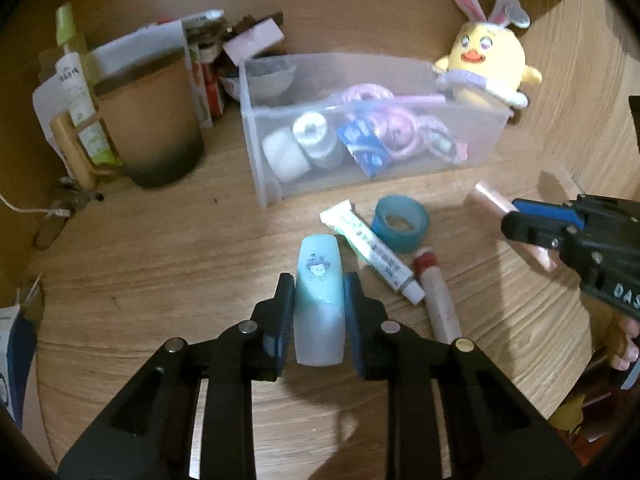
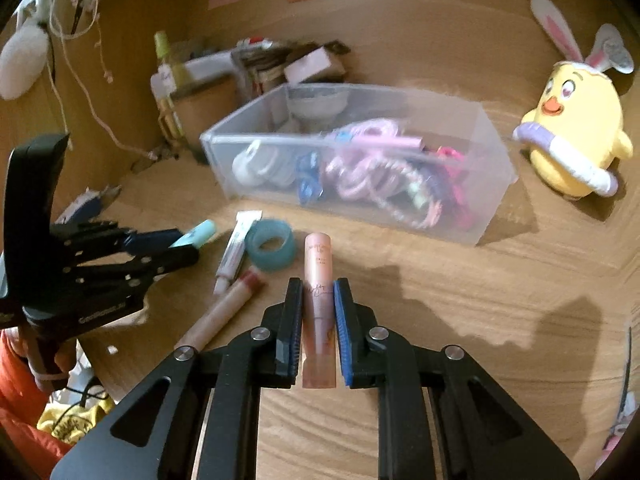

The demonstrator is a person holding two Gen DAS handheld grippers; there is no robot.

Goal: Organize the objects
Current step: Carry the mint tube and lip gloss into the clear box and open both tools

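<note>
My left gripper is shut on a pale blue tube with a cartoon print, held above the wooden table in front of a clear plastic bin. My right gripper is shut on a pink cosmetic tube; it also shows in the left wrist view. The bin holds tape rolls, hair ties and small packets. On the table lie a white ointment tube, a teal tape roll and a red-capped stick.
A brown mug and a green spray bottle stand left of the bin, with boxes behind. A yellow plush chick with rabbit ears sits right of the bin. A white cable lies at the left edge.
</note>
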